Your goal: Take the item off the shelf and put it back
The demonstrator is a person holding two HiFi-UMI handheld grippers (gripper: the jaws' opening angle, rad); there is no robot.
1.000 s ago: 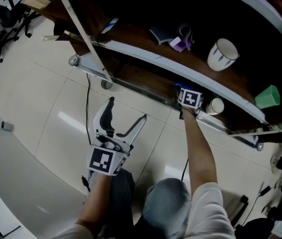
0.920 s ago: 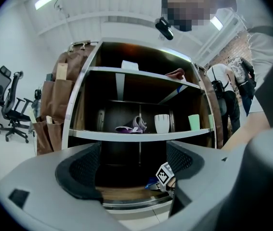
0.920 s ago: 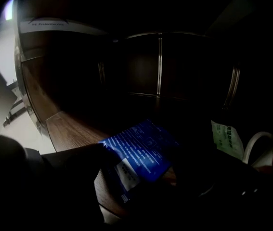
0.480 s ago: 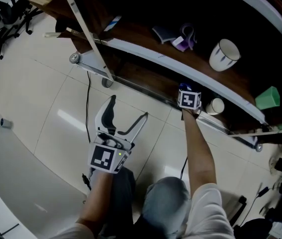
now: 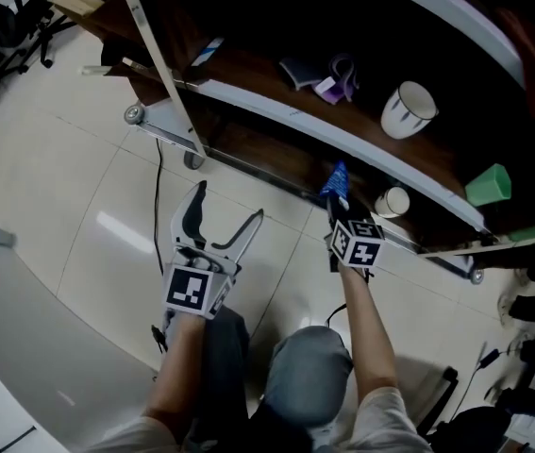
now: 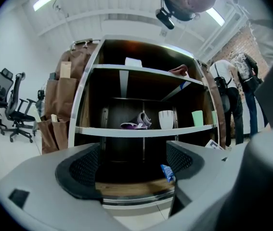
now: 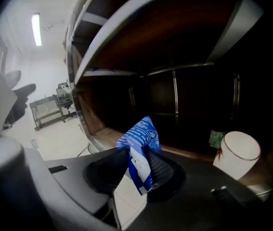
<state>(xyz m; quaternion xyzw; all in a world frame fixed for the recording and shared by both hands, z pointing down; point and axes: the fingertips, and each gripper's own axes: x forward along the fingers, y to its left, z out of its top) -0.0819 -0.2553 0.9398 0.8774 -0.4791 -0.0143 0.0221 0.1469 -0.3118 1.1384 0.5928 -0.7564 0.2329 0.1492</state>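
Right tool (image 7: 137, 163) withdrew past shelf edge (image 5: 253, 172), just clamped blue packet (image 7: 141, 137); left tool (image 6: 134, 166) apart.

Blue-and-white packet (image 7: 142, 134), white cup (image 7: 236, 154), green cup (image 5: 489, 184), brown shelf (image 5: 248, 70)

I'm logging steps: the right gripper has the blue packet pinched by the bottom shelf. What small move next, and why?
Probably draw the right gripper back a little: its jaws have just closed on the blue packet, which sits right at the bottom shelf's front edge, hardly clear of it.
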